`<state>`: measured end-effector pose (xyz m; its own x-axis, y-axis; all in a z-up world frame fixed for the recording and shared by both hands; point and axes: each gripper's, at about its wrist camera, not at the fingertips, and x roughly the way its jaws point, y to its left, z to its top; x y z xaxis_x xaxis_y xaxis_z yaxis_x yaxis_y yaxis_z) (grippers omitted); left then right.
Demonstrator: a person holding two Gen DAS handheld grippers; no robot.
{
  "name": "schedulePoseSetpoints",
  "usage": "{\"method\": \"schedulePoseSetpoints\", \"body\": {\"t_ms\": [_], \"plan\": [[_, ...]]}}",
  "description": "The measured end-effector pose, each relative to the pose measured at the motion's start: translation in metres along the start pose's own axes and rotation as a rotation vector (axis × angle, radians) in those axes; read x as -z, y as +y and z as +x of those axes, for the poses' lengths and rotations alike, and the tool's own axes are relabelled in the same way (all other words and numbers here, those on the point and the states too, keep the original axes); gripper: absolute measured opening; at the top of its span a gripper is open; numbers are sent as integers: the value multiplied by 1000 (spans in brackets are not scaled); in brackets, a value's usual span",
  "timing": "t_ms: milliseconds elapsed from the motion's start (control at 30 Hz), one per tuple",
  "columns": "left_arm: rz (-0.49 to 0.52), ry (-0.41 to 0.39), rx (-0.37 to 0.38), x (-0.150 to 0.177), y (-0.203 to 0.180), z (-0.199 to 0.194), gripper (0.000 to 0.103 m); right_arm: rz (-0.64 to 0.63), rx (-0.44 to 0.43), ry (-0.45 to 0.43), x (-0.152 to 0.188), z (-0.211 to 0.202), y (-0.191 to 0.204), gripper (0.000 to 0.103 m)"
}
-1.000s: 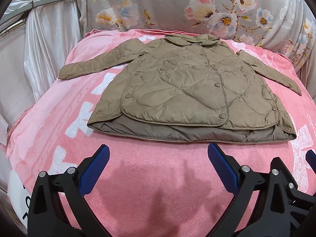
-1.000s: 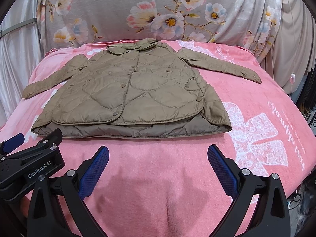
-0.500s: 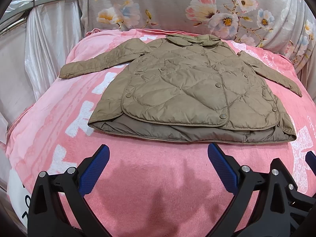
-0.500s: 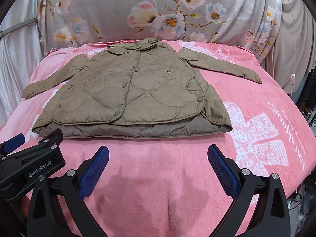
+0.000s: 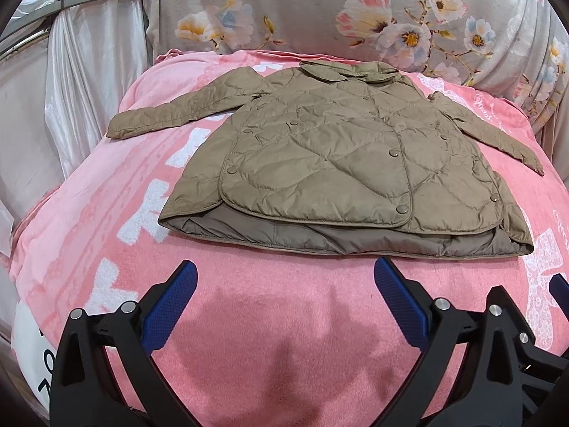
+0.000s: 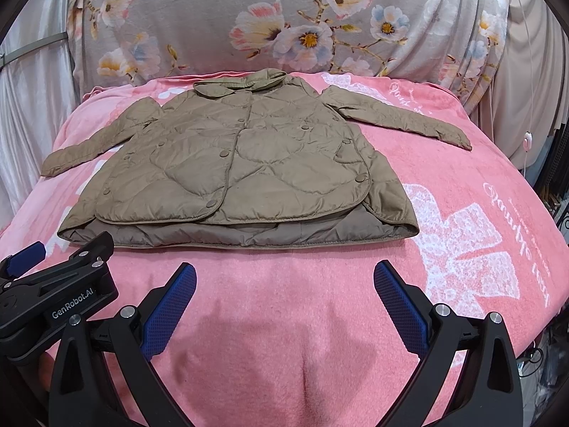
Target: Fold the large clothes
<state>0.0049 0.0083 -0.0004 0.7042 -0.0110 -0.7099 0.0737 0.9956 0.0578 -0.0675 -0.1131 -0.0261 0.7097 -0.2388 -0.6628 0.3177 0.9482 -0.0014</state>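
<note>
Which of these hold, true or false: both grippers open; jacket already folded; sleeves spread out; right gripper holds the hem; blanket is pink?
1. Both the left gripper and the right gripper are open. True.
2. The jacket is already folded. False: it lies flat, buttoned, front up.
3. Both sleeves are spread out to the sides. True.
4. The right gripper holds the hem. False: its jaws are apart, short of the hem.
5. The blanket is pink. True.
</note>
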Motion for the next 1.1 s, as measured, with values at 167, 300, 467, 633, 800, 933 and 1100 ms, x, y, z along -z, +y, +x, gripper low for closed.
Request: {"method": "schedulePoseSetpoints", "body": {"t_ms": [167, 300, 467, 633, 800, 933, 1100], "plan": [[1, -1, -2, 0, 0, 0, 97, 0, 0, 0, 0, 0, -1, 98], [-3, 1, 0, 2, 3, 2, 97, 0, -1, 1, 0, 0, -1, 98], [-3, 1, -2, 3, 3, 2, 97, -1, -1, 1, 0, 1, 0, 98], [-3, 1, -2, 3, 5, 3, 97, 1, -2, 2, 0, 1, 0, 98], [-3, 1, 0, 3, 5, 3, 97, 1, -1, 2, 0, 1, 0, 98], [-6, 5, 0, 3, 5, 4, 97, 0, -2, 4, 0, 2, 0, 98], [6, -3, -19, 3, 4, 6, 97, -10, -10, 8, 1, 6, 5, 98]]}}
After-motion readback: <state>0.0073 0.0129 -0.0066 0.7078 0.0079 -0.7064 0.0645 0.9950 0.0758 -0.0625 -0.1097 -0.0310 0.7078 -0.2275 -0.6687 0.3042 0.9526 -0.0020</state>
